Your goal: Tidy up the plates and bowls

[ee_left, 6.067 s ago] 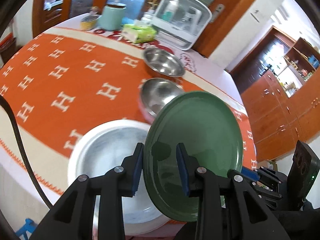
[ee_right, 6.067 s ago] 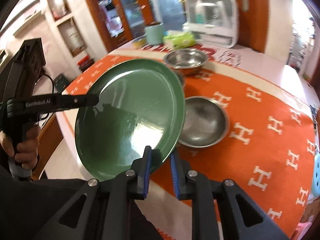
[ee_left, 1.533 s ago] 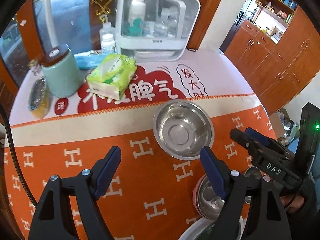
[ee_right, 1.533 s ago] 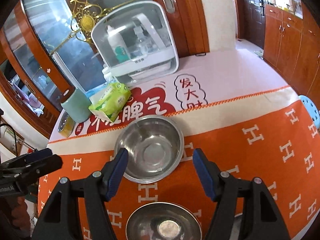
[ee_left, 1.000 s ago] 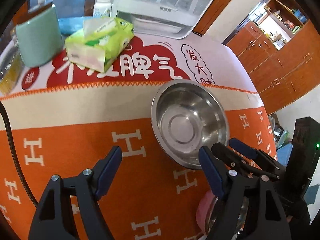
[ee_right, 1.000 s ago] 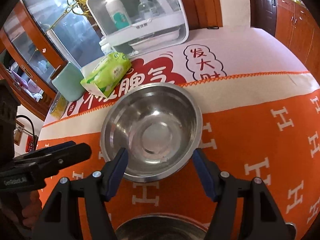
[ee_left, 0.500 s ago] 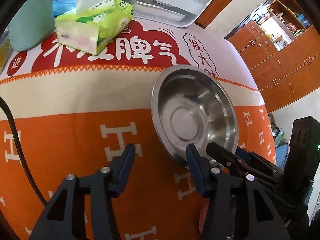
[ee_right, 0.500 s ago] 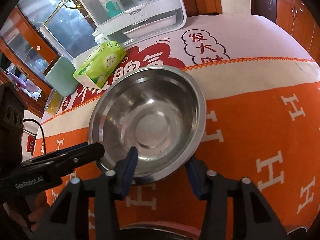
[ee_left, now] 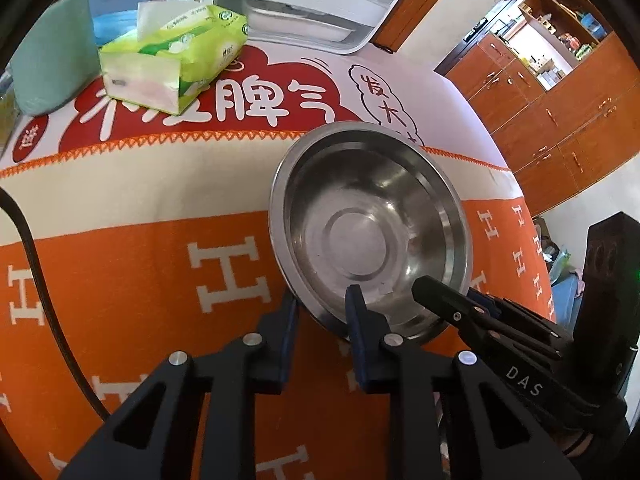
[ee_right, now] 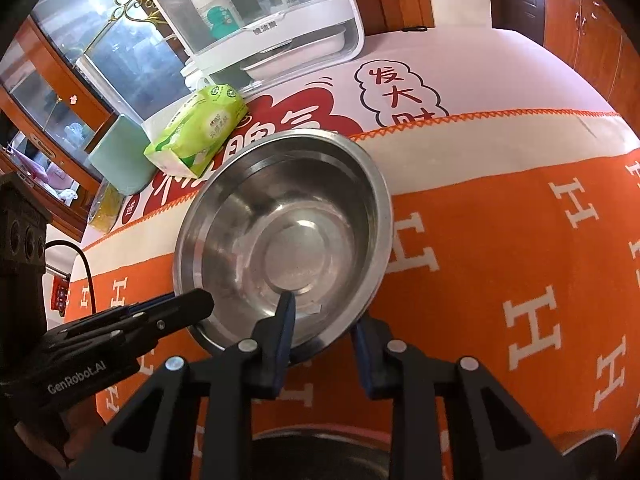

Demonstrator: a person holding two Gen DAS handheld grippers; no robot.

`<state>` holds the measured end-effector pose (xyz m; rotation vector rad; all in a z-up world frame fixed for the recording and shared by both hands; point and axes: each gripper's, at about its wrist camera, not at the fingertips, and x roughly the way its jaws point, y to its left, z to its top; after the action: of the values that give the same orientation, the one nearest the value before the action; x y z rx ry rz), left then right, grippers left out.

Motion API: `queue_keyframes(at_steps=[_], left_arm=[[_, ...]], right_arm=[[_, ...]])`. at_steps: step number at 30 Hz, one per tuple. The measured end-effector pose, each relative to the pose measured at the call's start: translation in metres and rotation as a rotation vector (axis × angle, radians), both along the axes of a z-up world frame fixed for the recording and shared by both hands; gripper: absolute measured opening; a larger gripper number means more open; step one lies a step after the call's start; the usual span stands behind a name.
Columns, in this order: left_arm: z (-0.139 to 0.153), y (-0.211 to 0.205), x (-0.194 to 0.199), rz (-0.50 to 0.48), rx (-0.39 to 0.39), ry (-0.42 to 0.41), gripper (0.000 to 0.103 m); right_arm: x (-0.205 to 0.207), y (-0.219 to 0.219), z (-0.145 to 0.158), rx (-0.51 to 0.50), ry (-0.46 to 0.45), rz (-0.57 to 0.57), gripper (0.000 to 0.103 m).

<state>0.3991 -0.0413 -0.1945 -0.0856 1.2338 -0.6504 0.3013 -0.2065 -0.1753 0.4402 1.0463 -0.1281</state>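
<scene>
The steel bowl (ee_left: 370, 236) sits on the desk (ee_left: 132, 264) with its near rim now between both sets of jaws: the left gripper (ee_left: 322, 312) and right gripper (ee_right: 323, 320) have just been closing and pinch it, ready to lift. Beyond it the tissue pack (ee_left: 172, 58) stands clear; another bowl (ee_right: 320, 454) lies below the jaws.

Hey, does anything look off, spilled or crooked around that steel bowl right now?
Nothing spilled or damaged. The steel bowl is empty; one small pale fleck sits inside near its rim. Both the left gripper and right gripper straddle its near rim.
</scene>
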Motion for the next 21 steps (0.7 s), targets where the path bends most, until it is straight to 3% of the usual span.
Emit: queue_keyframes(at_steps=[10,21], left_arm=[[0.022,0.023,-0.024,0.025,0.015,-0.044,0.022],[0.055,0.067,-0.076,0.072,0.009,-0.096,0.023]], right_arm=[[-0.015,0.023,0.019,-0.007,-0.034,0.045,0.027],[-0.049,0.063,0.048,-0.014,-0.086,0.126,0.027]])
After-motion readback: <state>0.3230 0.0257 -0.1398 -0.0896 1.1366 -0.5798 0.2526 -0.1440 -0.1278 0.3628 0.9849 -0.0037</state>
